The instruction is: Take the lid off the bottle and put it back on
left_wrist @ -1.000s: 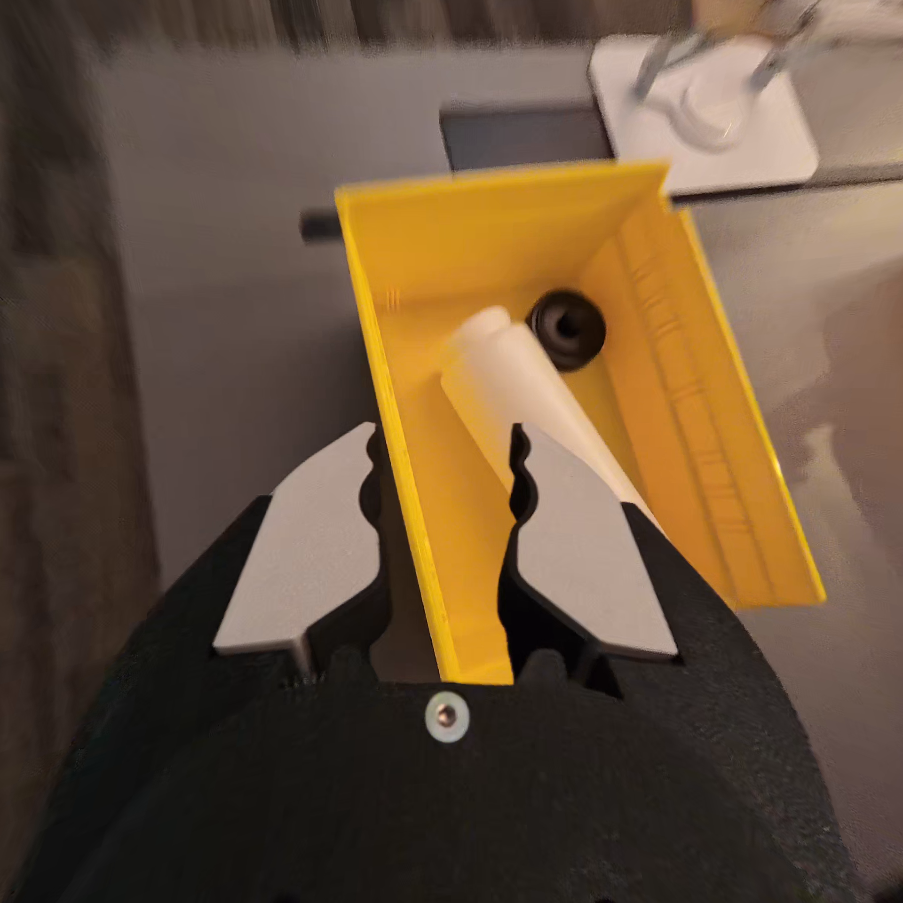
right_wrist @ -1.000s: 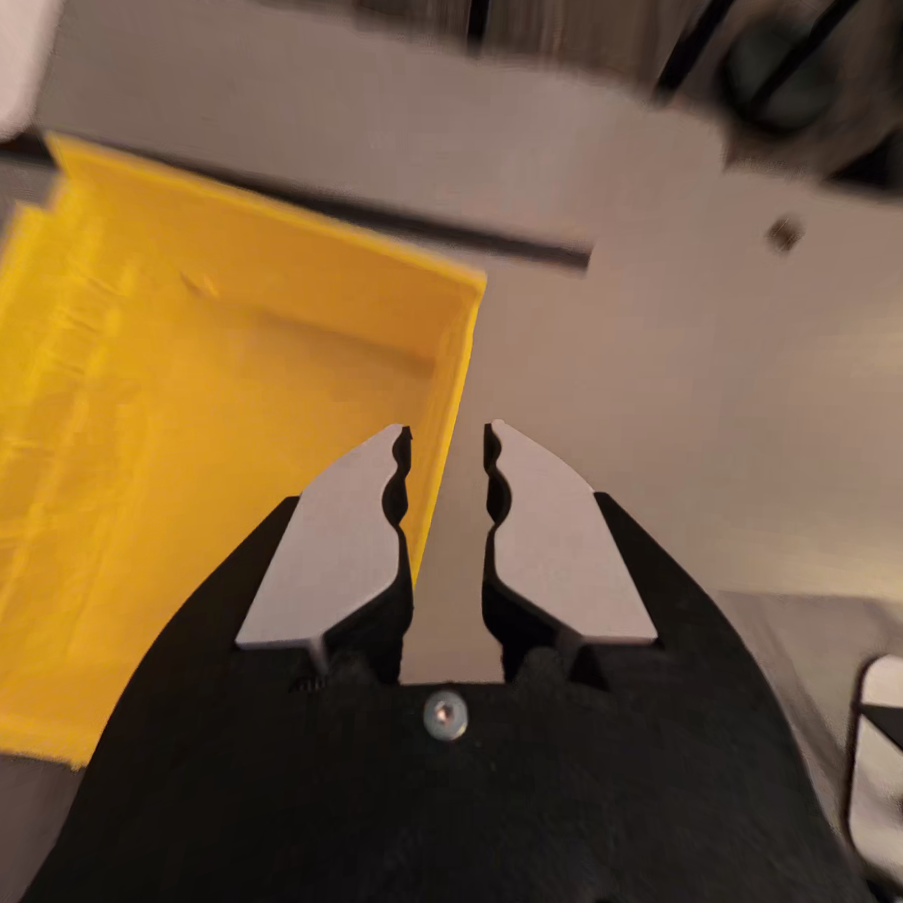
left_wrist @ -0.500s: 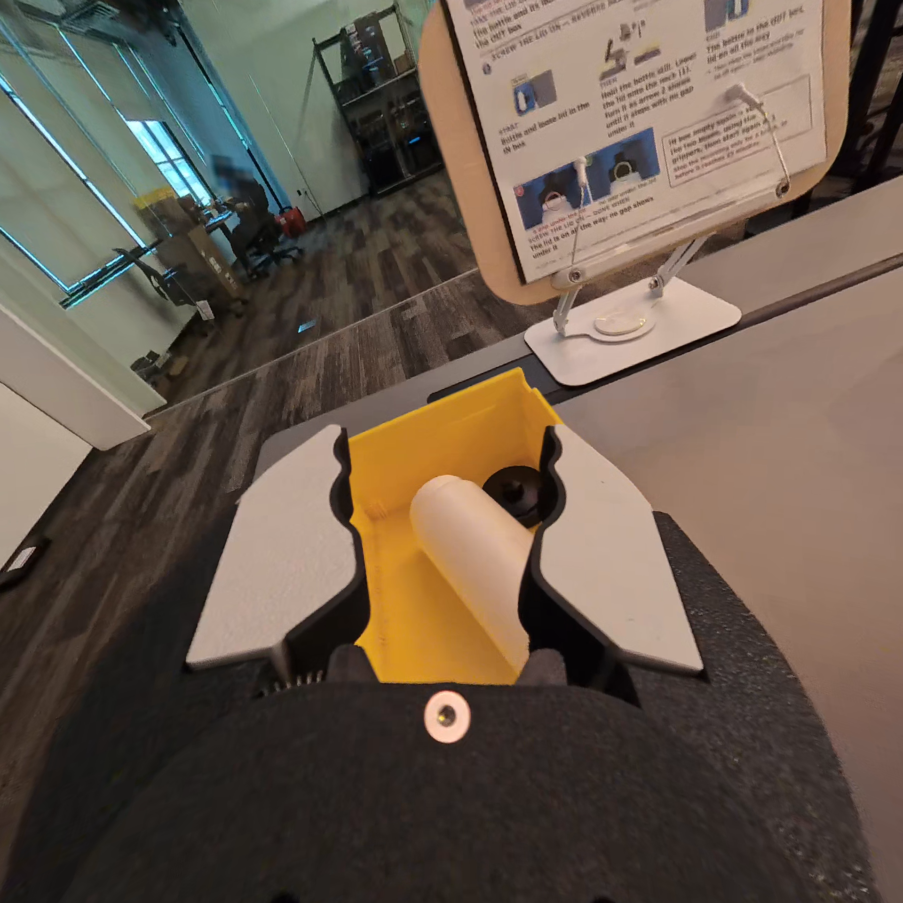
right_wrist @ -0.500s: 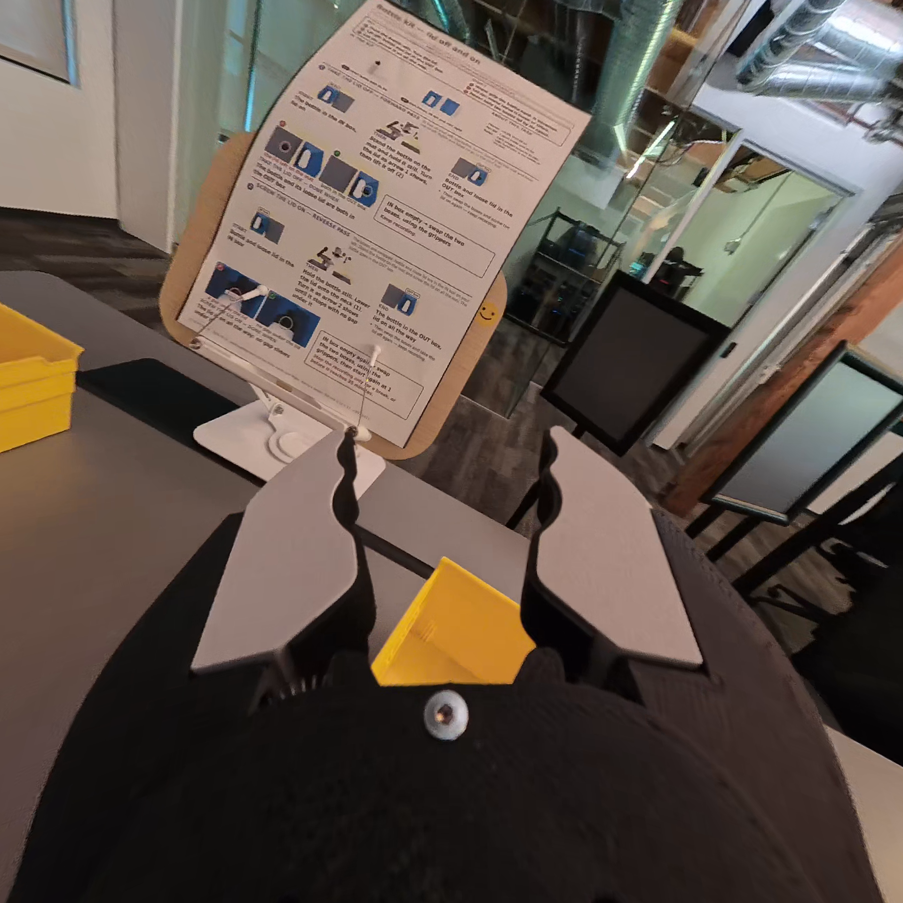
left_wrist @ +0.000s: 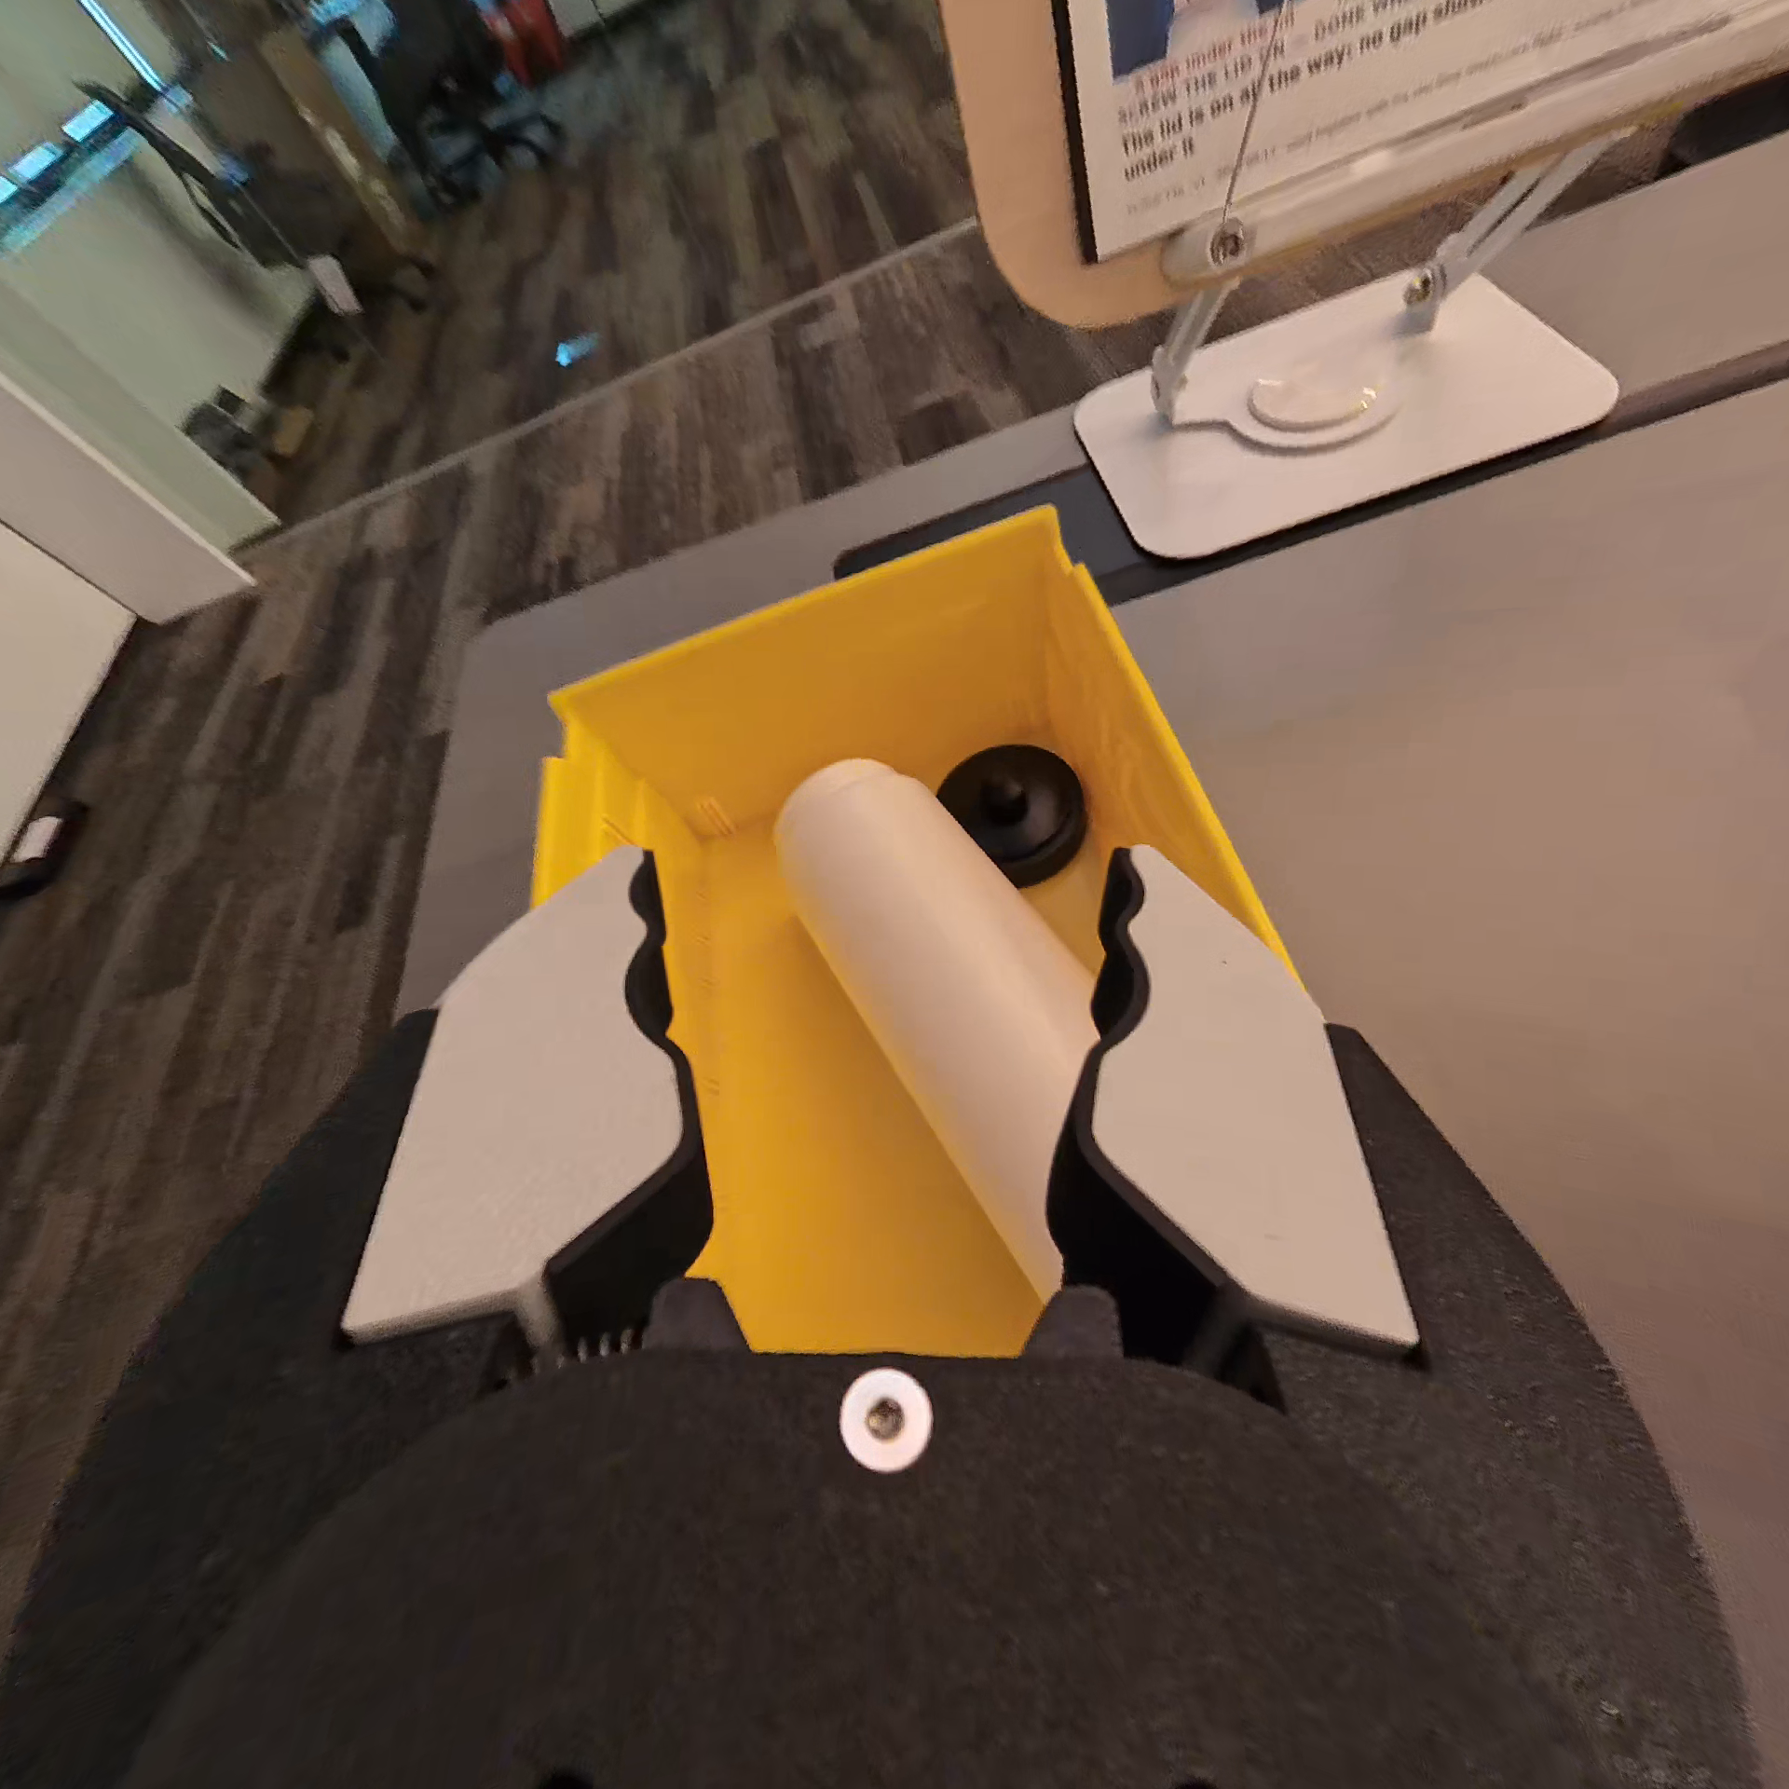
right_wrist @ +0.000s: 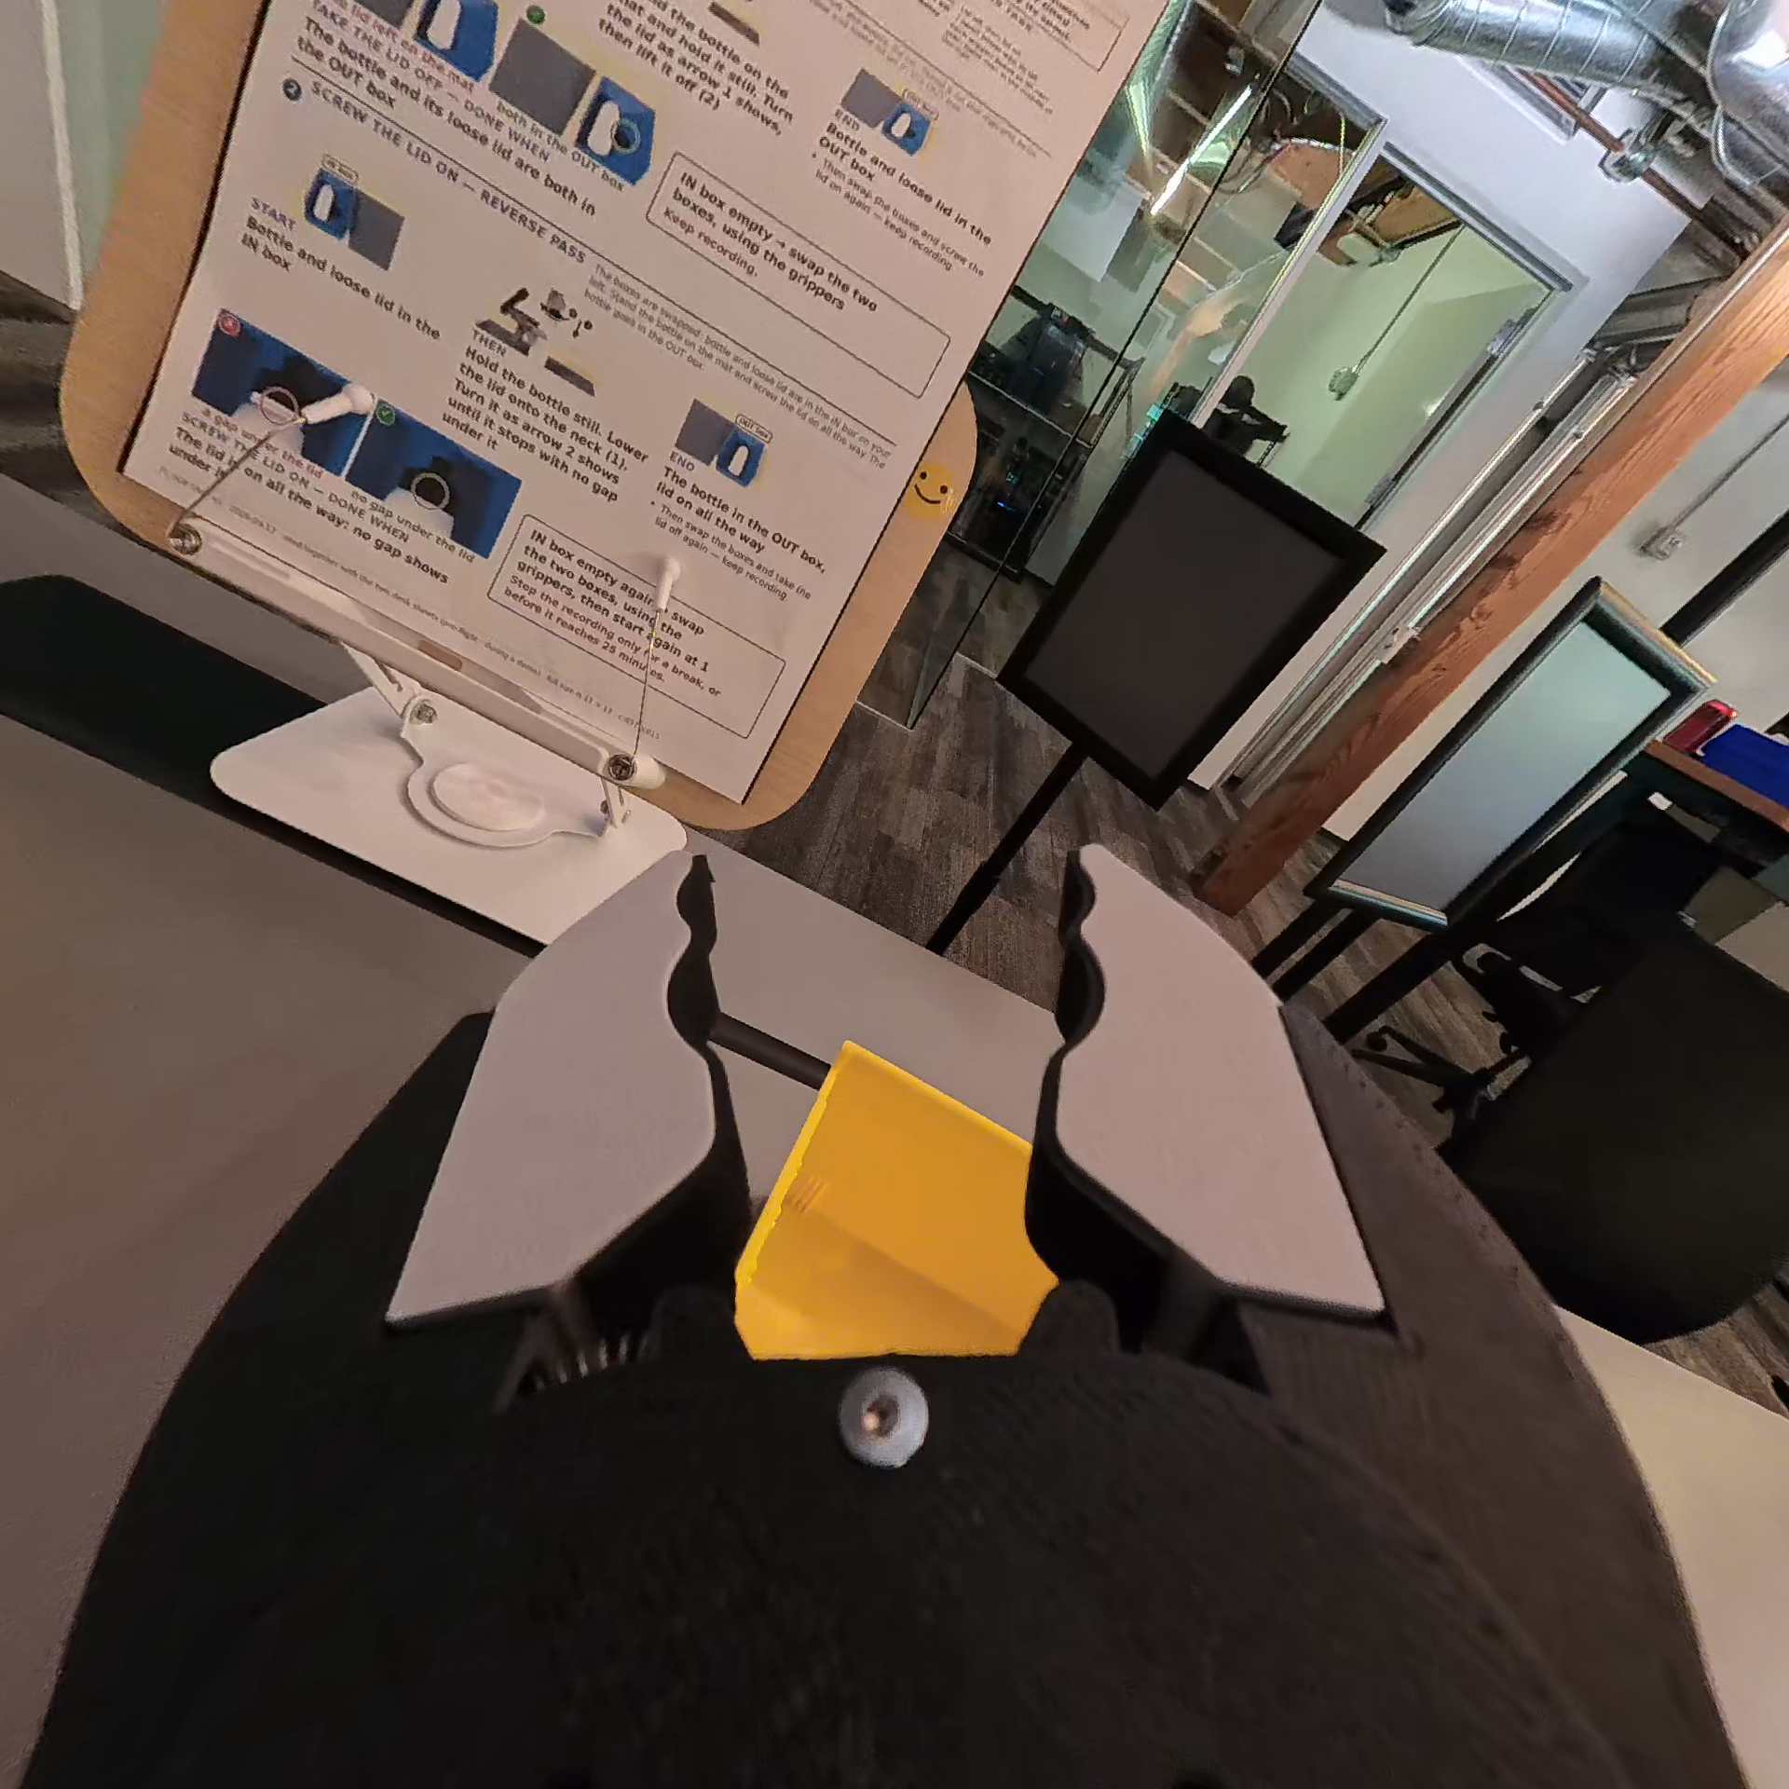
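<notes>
Both cameras now tip lower than half a second back, and a second back each pair of tongs was narrowed at a bin wall — the left around the wall of the left bin [left_wrist: 833, 678], the right beside a wall. Now both pairs stand wide apart and hold nothing.

On the left, the left tongs [left_wrist: 876, 954] hover over the bin, closer than before. The bottle [left_wrist: 920, 949] lies on its side in it, neck end toward the far wall, between the fingers in view but not touched. Its black lid [left_wrist: 1012, 808] sits loose just beside it, so the job, as I judge it, is the screwing-on half: lift the bottle out first.

Farther right, the stand [left_wrist: 1355, 445] with its sheet rests on the grey tabletop [left_wrist: 1500, 774].

The right tongs [right_wrist: 881, 954] hang over the second bin [right_wrist: 900, 1229] — only a corner shows, nothing visible in it.
</notes>
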`<state>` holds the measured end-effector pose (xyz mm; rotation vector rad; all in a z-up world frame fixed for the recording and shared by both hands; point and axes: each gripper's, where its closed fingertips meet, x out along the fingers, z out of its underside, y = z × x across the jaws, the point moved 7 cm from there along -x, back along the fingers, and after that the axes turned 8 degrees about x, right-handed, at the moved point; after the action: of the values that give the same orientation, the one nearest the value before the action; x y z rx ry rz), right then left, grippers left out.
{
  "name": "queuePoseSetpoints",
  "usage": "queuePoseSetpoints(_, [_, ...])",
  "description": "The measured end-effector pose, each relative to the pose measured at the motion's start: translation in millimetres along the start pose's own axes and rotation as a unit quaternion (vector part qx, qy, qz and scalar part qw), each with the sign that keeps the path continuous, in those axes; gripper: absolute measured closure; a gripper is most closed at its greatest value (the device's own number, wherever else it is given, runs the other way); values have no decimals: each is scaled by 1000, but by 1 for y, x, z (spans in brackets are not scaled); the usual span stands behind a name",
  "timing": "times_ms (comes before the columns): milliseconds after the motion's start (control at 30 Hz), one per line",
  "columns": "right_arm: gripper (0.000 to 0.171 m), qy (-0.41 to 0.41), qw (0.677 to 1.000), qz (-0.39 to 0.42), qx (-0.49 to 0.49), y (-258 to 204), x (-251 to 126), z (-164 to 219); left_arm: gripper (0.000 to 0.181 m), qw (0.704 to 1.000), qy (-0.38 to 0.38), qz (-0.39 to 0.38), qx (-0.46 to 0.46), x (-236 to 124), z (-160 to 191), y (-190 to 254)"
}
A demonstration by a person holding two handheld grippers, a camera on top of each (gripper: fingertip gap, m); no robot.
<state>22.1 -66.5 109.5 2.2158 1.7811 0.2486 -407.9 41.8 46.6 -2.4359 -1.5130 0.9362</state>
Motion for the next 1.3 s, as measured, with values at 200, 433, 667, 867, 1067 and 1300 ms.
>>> queuePoseSetpoints(200, [101, 0, 1000, -3, -10, -6, -2, 1, 94, 998, 46, -36, 17, -14, -24, 11])
queuePoseSetpoints(433, [101, 5, 999, -40, -3, -18, -3, 0, 95, 988, 92, -101, 75, -42, -59, 34])
queuePoseSetpoints(667, [101, -7, 999, -37, -13, -17, 0, 3, 92, 988, 37, -114, 95, -34, -52, 37])
queuePoseSetpoints(867, [101, -26, 998, -53, 4, -13, 3, 7, 97, 980, -177, 82, -37, 14, -14, 13])
queuePoseSetpoints(1067, [101, -38, 997, -64, 2, -16, 5, 9, 102, 944, -281, 148, -92, 60, 12, 3])
queuePoseSetpoints(1300, [101, -53, 996, -73, -4, -20, 8, 13, 89, 893, -394, 145, -160, 94, 43, 0])
